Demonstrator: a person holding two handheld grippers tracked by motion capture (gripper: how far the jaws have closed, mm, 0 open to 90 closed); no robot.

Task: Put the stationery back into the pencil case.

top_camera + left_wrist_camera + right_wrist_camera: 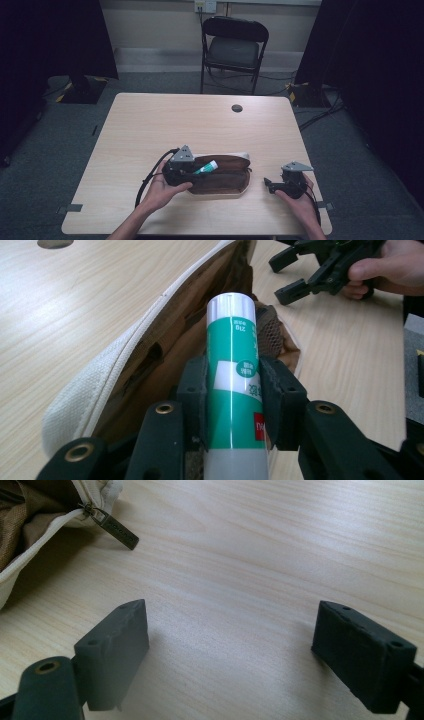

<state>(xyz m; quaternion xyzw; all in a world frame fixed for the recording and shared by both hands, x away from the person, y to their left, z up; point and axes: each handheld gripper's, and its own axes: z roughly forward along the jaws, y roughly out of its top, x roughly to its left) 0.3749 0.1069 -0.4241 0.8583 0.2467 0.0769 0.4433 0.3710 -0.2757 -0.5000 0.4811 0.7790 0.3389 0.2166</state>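
green-and-white glue stick [233, 385] sits pinched between the pads of the left gripper [233, 405], its silver cap end aimed into the open mouth of a brown pouch [220, 180] with a cream canvas edge [100, 385], lying at the six o'clock side of the pale wooden bench [165, 120]. seen from the high view, the left gripper [192, 171] hangs over the pouch's nine o'clock end with the tube [206, 167] slanting toward three o'clock, a grip low on the barrel that seems chosen so the free end can slide in first. right gripper [230, 645], jaws spread wide over bare wood, holds nothing; it waits just beside the pouch's three o'clock end, near the zip pull [114, 526], likely placed to steady the pouch or work the zip. right gripper [282, 186] and pouch stand apart, not touching.
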